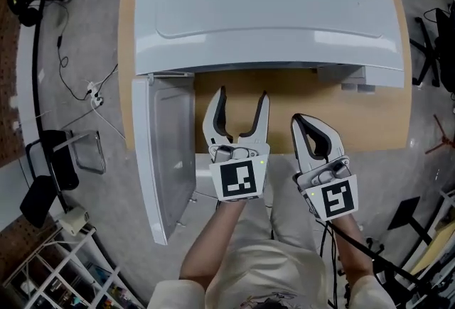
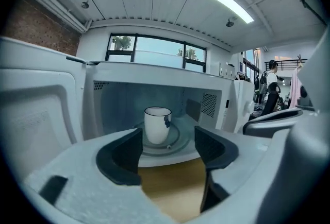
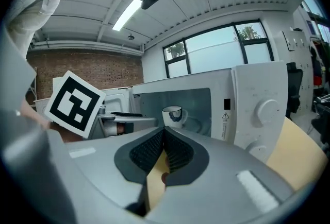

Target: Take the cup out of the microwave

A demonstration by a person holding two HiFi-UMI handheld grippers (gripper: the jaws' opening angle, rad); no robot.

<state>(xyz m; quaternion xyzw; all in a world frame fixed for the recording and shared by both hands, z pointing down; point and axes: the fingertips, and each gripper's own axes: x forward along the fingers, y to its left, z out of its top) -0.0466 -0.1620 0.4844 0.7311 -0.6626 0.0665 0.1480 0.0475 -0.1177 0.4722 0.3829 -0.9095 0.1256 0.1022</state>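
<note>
I had the left hand-held gripper (image 1: 242, 96) spread wide in front of the open microwave (image 1: 270, 9), with nothing between its jaws. In its own view the white cup (image 2: 157, 125) stood upright on the glass turntable (image 2: 178, 141) inside the cavity. It was well beyond the fingertips and framed in the gap between them (dark rim, a dark mark on its side). The right hand-held gripper (image 1: 299, 120) sat just beside the left one, its jaws pressed together and empty. Both sets of jaws reached over the front edge of the wooden desk (image 1: 341, 112) and pointed toward the oven. The door (image 1: 167, 158) was swung fully open on the left, hanging out past the desk's edge. In the right gripper view I saw the cup to the left of the control panel's dials (image 3: 268, 109).
</note>
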